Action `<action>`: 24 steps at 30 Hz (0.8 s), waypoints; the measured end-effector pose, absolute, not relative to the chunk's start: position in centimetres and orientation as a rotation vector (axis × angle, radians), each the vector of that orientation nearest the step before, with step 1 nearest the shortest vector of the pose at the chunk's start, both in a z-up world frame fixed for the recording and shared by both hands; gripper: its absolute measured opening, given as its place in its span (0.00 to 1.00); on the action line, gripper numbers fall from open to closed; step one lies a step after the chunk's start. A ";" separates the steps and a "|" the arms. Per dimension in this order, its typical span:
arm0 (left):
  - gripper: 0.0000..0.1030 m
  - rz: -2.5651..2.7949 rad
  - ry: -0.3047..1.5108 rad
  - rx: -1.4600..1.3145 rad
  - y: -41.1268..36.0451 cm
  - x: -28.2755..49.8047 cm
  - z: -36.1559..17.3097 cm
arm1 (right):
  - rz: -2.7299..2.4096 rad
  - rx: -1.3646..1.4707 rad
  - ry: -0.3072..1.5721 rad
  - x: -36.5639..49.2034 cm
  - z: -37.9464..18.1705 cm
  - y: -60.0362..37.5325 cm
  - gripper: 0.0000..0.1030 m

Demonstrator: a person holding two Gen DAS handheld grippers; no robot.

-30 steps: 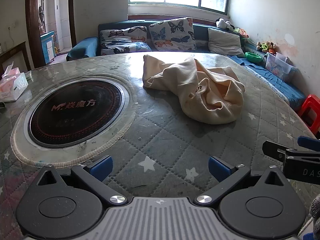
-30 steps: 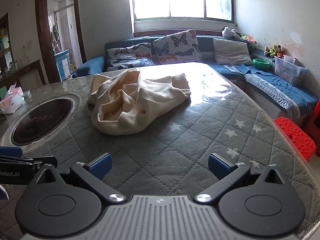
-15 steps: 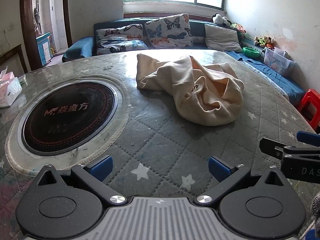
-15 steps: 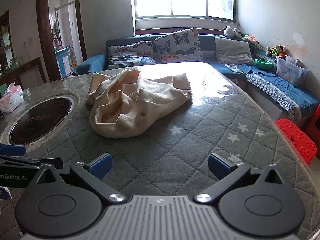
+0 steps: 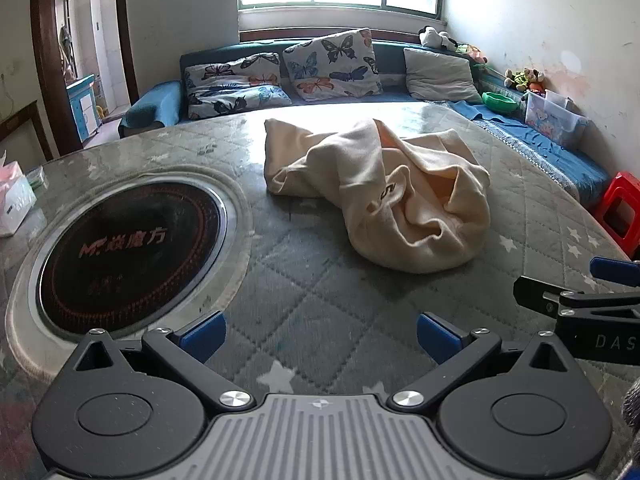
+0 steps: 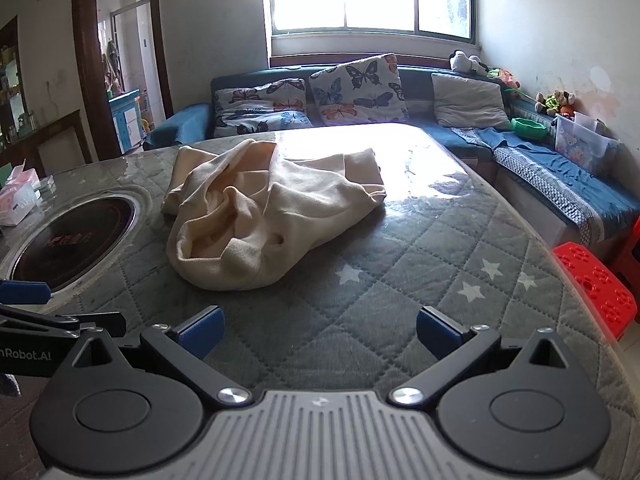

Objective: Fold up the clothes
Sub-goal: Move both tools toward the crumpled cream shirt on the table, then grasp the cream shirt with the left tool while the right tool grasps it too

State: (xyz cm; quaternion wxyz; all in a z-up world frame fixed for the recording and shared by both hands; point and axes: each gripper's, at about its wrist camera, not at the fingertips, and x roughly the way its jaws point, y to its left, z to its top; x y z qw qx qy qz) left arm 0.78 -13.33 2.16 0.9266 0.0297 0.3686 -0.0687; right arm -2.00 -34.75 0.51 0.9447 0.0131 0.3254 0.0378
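A cream garment [image 5: 396, 196] lies crumpled in a heap on the quilted grey table cover [image 5: 304, 292]. From the right wrist it appears ahead and to the left as the same cream garment [image 6: 256, 216]. My left gripper [image 5: 320, 338] hovers open over the cover, short of the heap, with nothing between its blue-tipped fingers. My right gripper [image 6: 318, 330] is likewise open and empty, near the table's front edge. Each gripper shows at the edge of the other's view: the right one [image 5: 580, 296] and the left one [image 6: 52, 312].
A round black cooktop [image 5: 124, 248] is set into the table at the left, with a tissue box [image 5: 12, 204] beyond it. A blue sofa with butterfly pillows [image 5: 328, 64] runs behind and along the right. Red plastic stools [image 6: 596, 284] stand right of the table.
Both grippers have moved forward toward the garment, which now looks larger and closer. The garment itself has not moved. Both jaws stay wide apart.
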 end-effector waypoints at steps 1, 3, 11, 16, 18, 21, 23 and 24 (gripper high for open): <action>1.00 -0.141 0.755 0.062 -13.3 1.0 2.2 | 0.078 0.025 0.662 -1.8 0.6 -34.8 1.00; 1.00 -0.143 0.750 0.064 -13.4 1.4 2.4 | 0.081 0.025 0.660 -1.4 0.7 -34.8 1.00; 1.00 -0.160 0.719 0.091 -13.9 3.4 3.4 | 0.096 0.007 0.651 0.6 1.1 -34.7 1.00; 0.97 -0.180 0.679 0.087 -14.0 6.4 4.9 | 0.094 -0.003 0.642 2.3 1.6 -34.8 1.00; 0.91 -0.186 0.664 0.091 -14.1 7.8 5.3 | 0.090 -0.007 0.640 3.3 1.8 -34.9 0.99; 0.81 -0.204 0.642 0.110 -14.8 10.3 5.9 | 0.090 0.001 0.638 4.8 2.0 -35.3 0.91; 0.77 -0.226 0.622 0.126 -15.4 12.0 6.2 | 0.083 0.013 0.646 6.0 2.1 -35.7 0.90; 0.76 -0.239 0.611 0.132 -15.7 12.8 6.3 | 0.083 0.018 0.647 6.5 2.2 -35.9 0.88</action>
